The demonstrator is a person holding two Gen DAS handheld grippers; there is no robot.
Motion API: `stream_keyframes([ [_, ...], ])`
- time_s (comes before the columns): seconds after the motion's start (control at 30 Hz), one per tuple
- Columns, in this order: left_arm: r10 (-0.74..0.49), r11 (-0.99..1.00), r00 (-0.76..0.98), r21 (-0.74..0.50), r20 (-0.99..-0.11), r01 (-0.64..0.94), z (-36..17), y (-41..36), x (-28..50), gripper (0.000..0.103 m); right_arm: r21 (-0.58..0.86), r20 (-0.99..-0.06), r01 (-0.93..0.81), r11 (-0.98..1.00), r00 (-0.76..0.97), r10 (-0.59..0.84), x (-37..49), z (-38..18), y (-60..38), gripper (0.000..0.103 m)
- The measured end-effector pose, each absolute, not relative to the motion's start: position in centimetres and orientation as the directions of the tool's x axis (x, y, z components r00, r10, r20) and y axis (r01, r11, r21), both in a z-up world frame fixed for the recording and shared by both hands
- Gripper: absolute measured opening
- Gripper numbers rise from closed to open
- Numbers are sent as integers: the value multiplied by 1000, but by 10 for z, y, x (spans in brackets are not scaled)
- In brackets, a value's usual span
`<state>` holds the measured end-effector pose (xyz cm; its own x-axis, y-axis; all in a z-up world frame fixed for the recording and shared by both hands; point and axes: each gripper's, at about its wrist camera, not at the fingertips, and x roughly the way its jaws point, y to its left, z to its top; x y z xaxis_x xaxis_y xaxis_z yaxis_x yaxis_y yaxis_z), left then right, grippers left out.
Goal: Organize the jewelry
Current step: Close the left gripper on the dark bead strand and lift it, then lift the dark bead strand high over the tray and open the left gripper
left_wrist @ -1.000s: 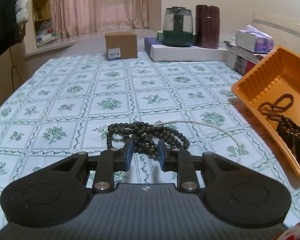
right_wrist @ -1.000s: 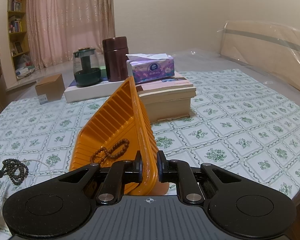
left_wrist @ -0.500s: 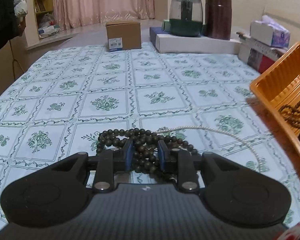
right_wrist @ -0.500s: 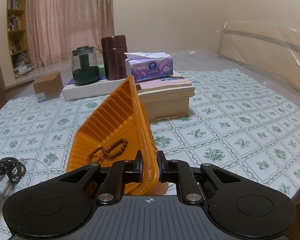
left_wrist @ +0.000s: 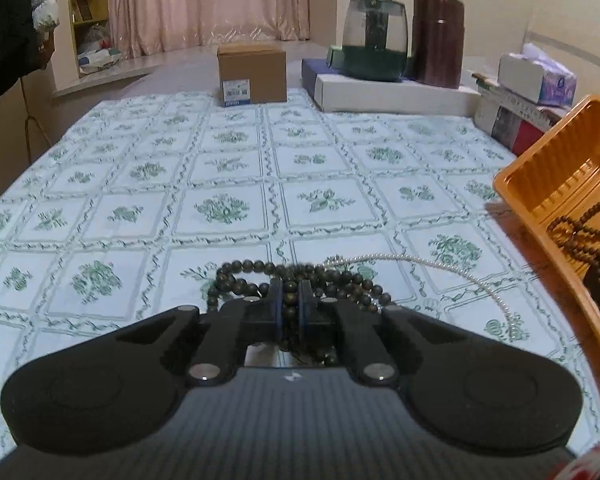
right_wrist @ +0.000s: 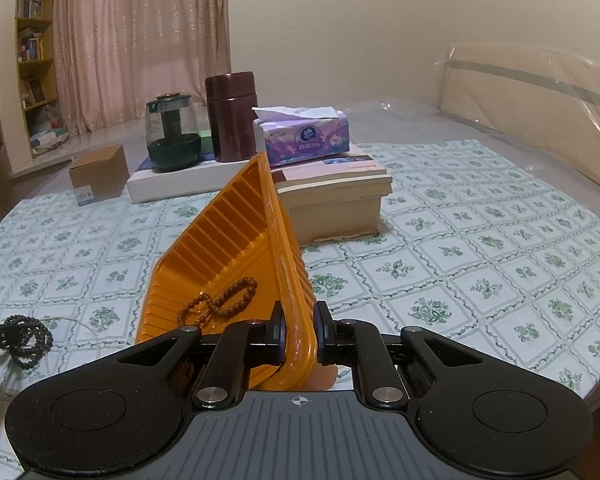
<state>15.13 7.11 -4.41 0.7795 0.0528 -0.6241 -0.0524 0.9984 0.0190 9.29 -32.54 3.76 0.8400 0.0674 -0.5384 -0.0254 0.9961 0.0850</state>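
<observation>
A pile of dark bead necklace (left_wrist: 260, 276) lies on the patterned tablecloth. My left gripper (left_wrist: 291, 304) is shut on its beads, low over the cloth. A thin pearl strand (left_wrist: 440, 266) runs from the pile toward the right. My right gripper (right_wrist: 299, 330) is shut on the near rim of the orange tray (right_wrist: 236, 236), which stands tilted up on one side. A brown bead bracelet (right_wrist: 224, 302) lies inside the tray. The tray also shows at the right edge of the left wrist view (left_wrist: 540, 168). The dark beads show at the left edge of the right wrist view (right_wrist: 28, 340).
At the back stand a cardboard box (left_wrist: 252, 74), a white flat box (left_wrist: 392, 94) bearing a glass kettle (left_wrist: 374, 40) and a brown canister (left_wrist: 438, 40), and a book stack (right_wrist: 332, 200) with a tissue box (right_wrist: 304, 136). The table's edge runs on the left.
My left gripper has moved forward over the dark beads and closed on them. The right gripper holds the tilted tray as before.
</observation>
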Motion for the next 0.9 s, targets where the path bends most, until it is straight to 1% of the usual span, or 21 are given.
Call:
stream_keyframes([
  [0.33,22,998,840,66,-542,17,17,84,137,6,87,-532,-32,996,843,74,89,40,-322,14],
  [0.47,14,995,852,94,-524,42,41,84,137,6,87,-529,-38,996,845,78,89,41,-320,15],
  [0.6,12,992,858,111,-514,52,53,82,137,6,89,-527,-40,995,846,81,88,42,-319,15],
  [0.9,-10,993,861,99,-509,70,69,83,136,6,82,-528,-46,996,845,82,87,42,-317,15],
])
